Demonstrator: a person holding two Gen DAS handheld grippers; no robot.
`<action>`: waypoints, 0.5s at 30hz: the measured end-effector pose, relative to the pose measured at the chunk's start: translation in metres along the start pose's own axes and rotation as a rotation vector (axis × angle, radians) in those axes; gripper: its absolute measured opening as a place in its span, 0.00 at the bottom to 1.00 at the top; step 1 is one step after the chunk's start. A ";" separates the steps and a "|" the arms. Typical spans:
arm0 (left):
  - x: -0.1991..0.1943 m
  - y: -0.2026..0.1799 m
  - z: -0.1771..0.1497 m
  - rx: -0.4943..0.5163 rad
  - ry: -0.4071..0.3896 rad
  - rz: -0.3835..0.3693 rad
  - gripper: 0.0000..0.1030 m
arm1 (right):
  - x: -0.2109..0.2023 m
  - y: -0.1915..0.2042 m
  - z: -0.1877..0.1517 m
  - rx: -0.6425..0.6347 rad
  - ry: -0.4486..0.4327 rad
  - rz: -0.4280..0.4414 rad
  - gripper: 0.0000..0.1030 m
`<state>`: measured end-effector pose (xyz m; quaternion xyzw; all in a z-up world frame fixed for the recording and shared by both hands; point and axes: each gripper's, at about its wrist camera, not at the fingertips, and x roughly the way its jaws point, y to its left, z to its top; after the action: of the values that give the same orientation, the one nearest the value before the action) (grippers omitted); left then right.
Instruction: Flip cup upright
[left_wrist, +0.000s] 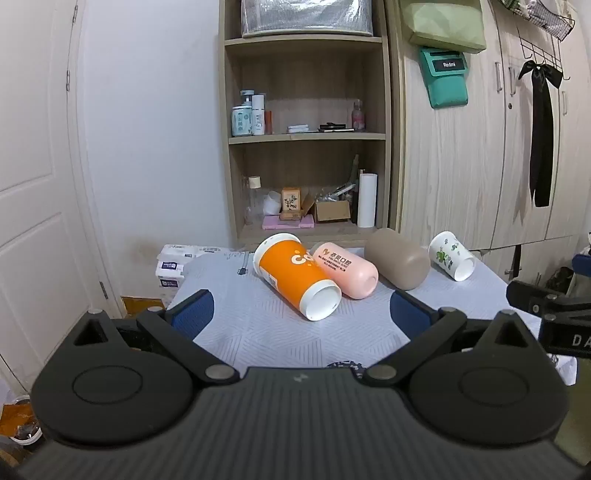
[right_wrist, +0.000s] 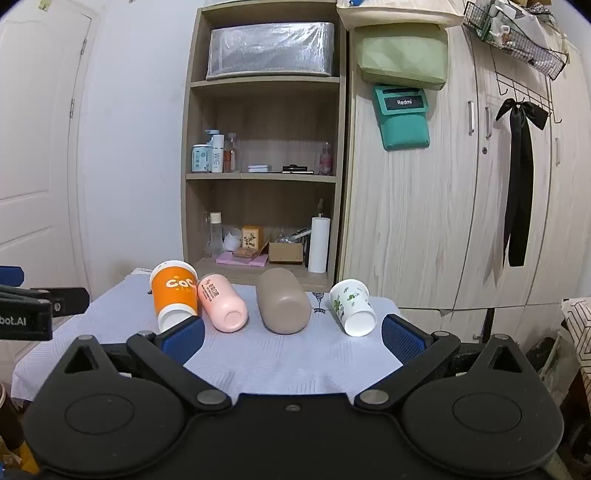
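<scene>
On the pale cloth-covered table (right_wrist: 280, 365), four cups are lying on their sides in a row near the far edge, with bare cloth stretching between them and both grippers. Leftmost, the orange cup (left_wrist: 295, 278) is resting against the pink cup (left_wrist: 345, 269), its long axis running diagonally, base pointing toward the cameras. Beside them the taupe cup (right_wrist: 282, 301) and, at the right edge, the white cup (right_wrist: 352, 306) are lying apart, bases forward. Both the left gripper (left_wrist: 303, 314) and right gripper (right_wrist: 291, 336) are hovering spread wide, holding nothing.
</scene>
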<state>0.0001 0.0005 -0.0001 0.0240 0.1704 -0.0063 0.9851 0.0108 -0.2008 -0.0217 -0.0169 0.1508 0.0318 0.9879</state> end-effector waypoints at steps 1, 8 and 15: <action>0.000 0.000 0.000 0.000 0.001 0.001 1.00 | -0.001 0.000 0.000 0.001 0.002 -0.001 1.00; -0.002 0.005 0.003 -0.018 0.014 0.001 1.00 | 0.004 -0.003 0.000 -0.002 0.034 -0.021 1.00; 0.007 0.006 -0.001 -0.034 0.028 -0.005 1.00 | 0.001 -0.010 -0.007 0.012 0.017 -0.042 1.00</action>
<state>0.0061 0.0063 -0.0034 0.0068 0.1844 -0.0057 0.9828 0.0104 -0.2106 -0.0290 -0.0145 0.1592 0.0099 0.9871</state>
